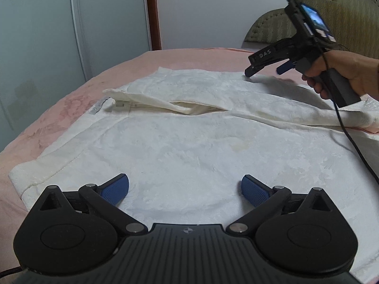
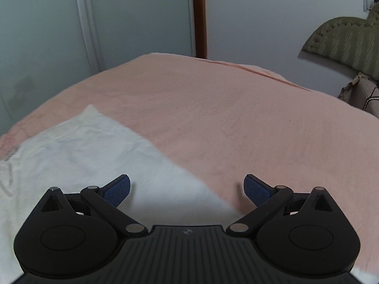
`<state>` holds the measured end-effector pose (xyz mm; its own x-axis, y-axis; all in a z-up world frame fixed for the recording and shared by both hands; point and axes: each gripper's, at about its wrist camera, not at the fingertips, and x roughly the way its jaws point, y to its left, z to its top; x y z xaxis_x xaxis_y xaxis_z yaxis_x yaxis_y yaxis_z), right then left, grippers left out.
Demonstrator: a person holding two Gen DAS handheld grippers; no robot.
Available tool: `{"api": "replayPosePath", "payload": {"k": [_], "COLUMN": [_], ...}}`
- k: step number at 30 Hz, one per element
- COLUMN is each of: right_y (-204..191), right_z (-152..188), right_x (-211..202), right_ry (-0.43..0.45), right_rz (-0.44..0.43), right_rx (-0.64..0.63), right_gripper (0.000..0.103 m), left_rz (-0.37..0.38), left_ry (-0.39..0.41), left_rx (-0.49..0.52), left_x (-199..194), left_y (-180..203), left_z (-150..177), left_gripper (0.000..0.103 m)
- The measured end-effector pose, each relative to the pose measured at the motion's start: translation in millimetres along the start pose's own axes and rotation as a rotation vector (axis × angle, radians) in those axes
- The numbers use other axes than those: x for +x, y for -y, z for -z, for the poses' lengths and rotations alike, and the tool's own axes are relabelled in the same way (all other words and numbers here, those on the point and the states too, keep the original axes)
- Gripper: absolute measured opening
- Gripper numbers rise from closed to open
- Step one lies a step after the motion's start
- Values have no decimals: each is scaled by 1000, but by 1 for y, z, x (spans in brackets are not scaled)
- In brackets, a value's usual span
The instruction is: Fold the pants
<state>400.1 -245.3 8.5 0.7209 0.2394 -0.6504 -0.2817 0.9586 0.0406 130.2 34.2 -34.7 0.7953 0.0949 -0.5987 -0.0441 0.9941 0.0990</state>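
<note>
White pants (image 1: 180,142) lie spread flat on the pink bed (image 1: 71,94), waistband to the left, zipper fly open, legs running off to the right. My left gripper (image 1: 185,190) is open and empty, hovering low over the near leg. My right gripper (image 1: 265,71) is open, held in a hand over the pants' far edge. In the right wrist view the right gripper (image 2: 187,190) is open and empty, straddling the far edge of the white pants (image 2: 83,156) where it meets the pink bed (image 2: 236,123).
A green padded headboard (image 1: 331,19) stands at the back right. Pale wardrobe doors (image 1: 47,35) and a brown door frame (image 1: 154,11) are behind the bed. A black cable (image 1: 350,142) hangs from the right gripper across the pants.
</note>
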Motion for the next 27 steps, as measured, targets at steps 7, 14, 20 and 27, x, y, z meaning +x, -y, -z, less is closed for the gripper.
{"api": "replayPosePath", "payload": {"k": [7,14,20,27], "right_y": [13,-36,-88,-126], "right_z": [-3,13,45,118], "right_x": [16,-27,-83,-132], "right_ry": [-57,66,163,142], "right_rz": [-157,-8,18,-45], "right_rx": [6,-294,-538,-676], "right_gripper": [35,12,11,9], "left_rz": [14,107,148,258], "left_ry": [0,4,-30,17], "left_rx": [-9,-136,-307,-537], "left_x": [1,-1,9,25], "left_y": [-2,-28,-69,-103], "left_z": [-2,-11,-50,-96], "left_gripper": [102,99,98,99]}}
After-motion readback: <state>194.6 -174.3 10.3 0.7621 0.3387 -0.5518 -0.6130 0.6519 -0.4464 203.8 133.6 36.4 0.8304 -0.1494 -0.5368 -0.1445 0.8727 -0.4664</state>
